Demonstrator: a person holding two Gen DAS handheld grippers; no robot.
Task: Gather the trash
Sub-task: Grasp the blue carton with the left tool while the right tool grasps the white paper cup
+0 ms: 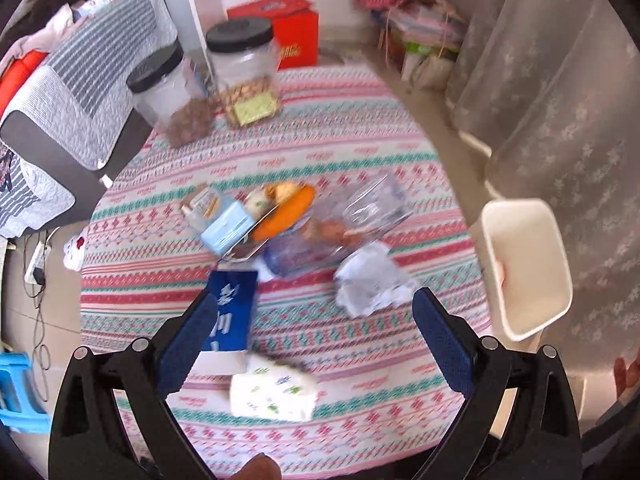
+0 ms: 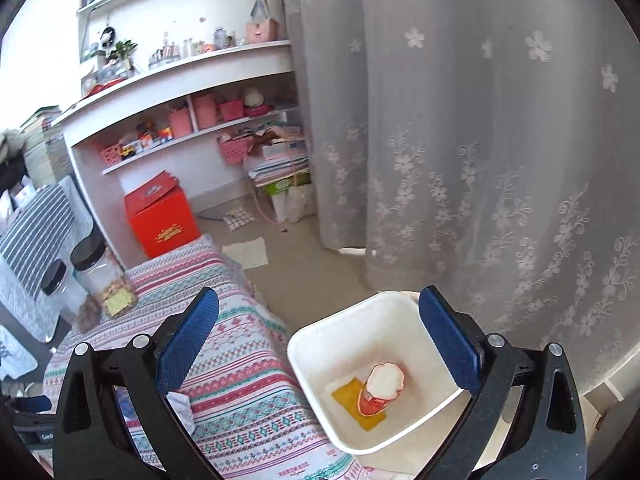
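Both grippers (image 1: 316, 312) (image 2: 320, 312) agape — bin (image 2: 316, 340) seemingly part-filled.

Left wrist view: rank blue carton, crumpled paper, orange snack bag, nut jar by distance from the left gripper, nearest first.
From the left gripper:
1. Blue carton, beside its left finger.
2. Crumpled paper, just ahead, right.
3. Orange snack bag, mid-table in the pile.
4. Nut jar, far table edge.

No text in either of my views resolves into words. Blue carton (image 1: 232, 312) on the table – white characters on its face, blurred, unreadable. Red box (image 2: 162, 216) on the floor – gold emblem on the lid and gold lettering on the front, too small to make out. Nut jar (image 1: 246, 76) carries a yellow-green label, print illegible. Tablecloth (image 1: 360, 128) bands hold tiny repeated red marks – not legible.
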